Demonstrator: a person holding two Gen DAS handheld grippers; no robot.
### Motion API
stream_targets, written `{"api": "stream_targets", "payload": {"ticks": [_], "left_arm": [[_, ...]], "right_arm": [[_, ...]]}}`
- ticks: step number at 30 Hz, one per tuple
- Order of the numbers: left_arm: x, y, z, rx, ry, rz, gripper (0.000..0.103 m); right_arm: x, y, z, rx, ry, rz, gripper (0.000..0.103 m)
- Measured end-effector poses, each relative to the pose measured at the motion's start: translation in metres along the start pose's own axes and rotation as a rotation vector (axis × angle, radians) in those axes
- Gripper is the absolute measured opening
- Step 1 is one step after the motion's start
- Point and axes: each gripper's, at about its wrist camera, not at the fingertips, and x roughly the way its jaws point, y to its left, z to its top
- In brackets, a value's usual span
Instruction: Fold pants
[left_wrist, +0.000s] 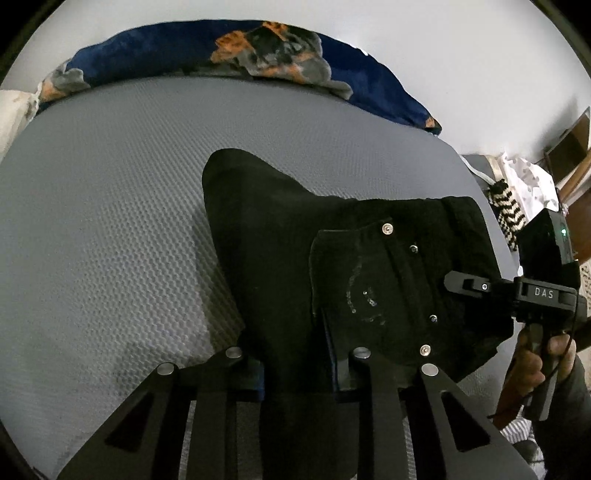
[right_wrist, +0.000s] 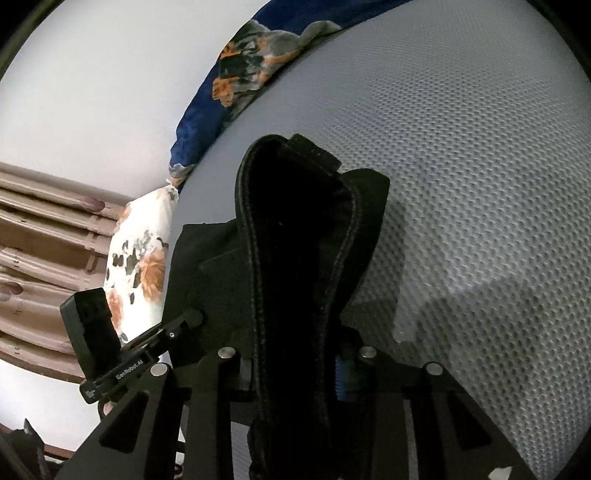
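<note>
In the left wrist view, the left gripper (left_wrist: 299, 373) is filling the bottom of the frame, its two black fingers (left_wrist: 240, 373) clenching a fold of the black pants (left_wrist: 280, 258). The cloth is running up from between the fingers toward the centre, where the pants are hanging bunched above a grey textured mattress (left_wrist: 110, 203). The waistband part with its metal rivets (left_wrist: 386, 229) and a faded printed patch is lying right of centre. At the right edge the right gripper (left_wrist: 458, 282) is reaching in sideways, its tip touching the waistband side of the pants; a hand (left_wrist: 535, 354) is gripping its handle at the lower right. A blue, orange and grey blanket (left_wrist: 258, 51) is lying along the top of the mattress, against a pale wall.

In the right wrist view, the right gripper (right_wrist: 295, 373) is occupying the bottom of the frame, its fingers grasping a thick stitched edge of the pants (right_wrist: 295, 240), which is rising in a narrow loop toward the centre. The mattress (right_wrist: 480, 184) is filling the right half. At the lower left the left gripper (right_wrist: 192, 317) is pointing in, its tip meeting the pants' lower left side. A floral pillow (right_wrist: 140, 258) is sitting just behind it, with the blanket (right_wrist: 243, 66) at upper centre and brown curtains (right_wrist: 44, 236) at the left edge.
</note>
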Motion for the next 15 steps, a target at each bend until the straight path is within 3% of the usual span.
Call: {"api": "stream_targets", "payload": {"ticks": [7, 15], "left_arm": [[-0.004, 0.011, 0.021, -0.007, -0.031, 0.028, 0.024], [-0.002, 0.030, 0.068, -0.017, -0.086, 0.060, 0.024]], "right_arm": [[0.014, 0.010, 0.020, -0.028, 0.016, 0.019, 0.027], [0.039, 0.027, 0.071, -0.064, 0.019, 0.037, 0.026]]}}
